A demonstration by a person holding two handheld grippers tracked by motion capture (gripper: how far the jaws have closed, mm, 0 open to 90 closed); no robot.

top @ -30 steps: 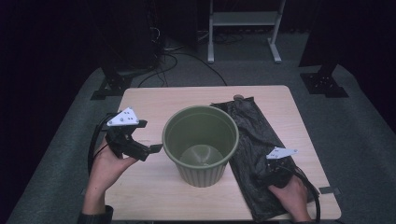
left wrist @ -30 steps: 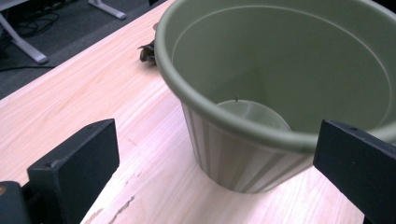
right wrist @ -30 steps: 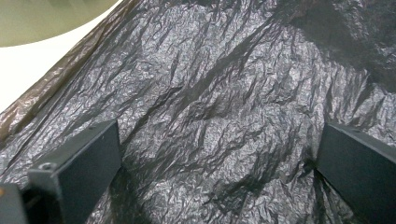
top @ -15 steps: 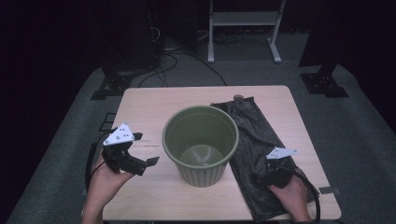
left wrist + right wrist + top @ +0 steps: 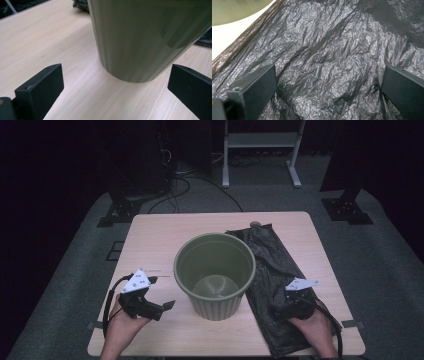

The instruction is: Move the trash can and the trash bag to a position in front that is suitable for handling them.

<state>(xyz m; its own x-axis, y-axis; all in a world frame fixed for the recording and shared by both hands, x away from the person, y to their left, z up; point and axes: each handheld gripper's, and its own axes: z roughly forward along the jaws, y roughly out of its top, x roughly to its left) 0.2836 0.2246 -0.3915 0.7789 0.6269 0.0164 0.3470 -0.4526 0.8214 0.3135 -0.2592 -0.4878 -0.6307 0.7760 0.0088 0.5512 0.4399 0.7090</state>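
Item 1, green bin (image 5: pixel 215 275): a round, tapered plastic pot, smooth-walled with faint vertical ribs, matt olive, empty as far as I can see. It stands upright at the middle of the worktop (image 5: pixel 150 240), pale wood-grain laminate.

Item 2, black bag (image 5: pixel 272 270): thin crinkled plastic film, glossy on its creases, lying flat in a long strip on the worktop just to the right of the bin, one edge against or under the bin's base; I cannot tell which.

Item 3, left gripper (image 5: pixel 167 305): in my left hand, jaws spread wide and empty, aimed at the bin's lower wall from close by, not touching it. In the left gripper view the bin (image 5: pixel 150 37) sits between the two jaws.

Item 4, right gripper (image 5: pixel 280 310): in my right hand, low over the near end of the bag, jaws spread with nothing pinched yet. In the right gripper view the film (image 5: pixel 332 60) spans the gap between them.

Risks, as I judge them: the film is slick and flat, so my right jaws may close on air or slide off; pressing down to catch a fold could pinch the bag against the worktop. If the bag's edge is trapped under the bin, lifting it could drag or tip the light bin. My left jaws look too narrow for the bin's body, so a push could shove it.
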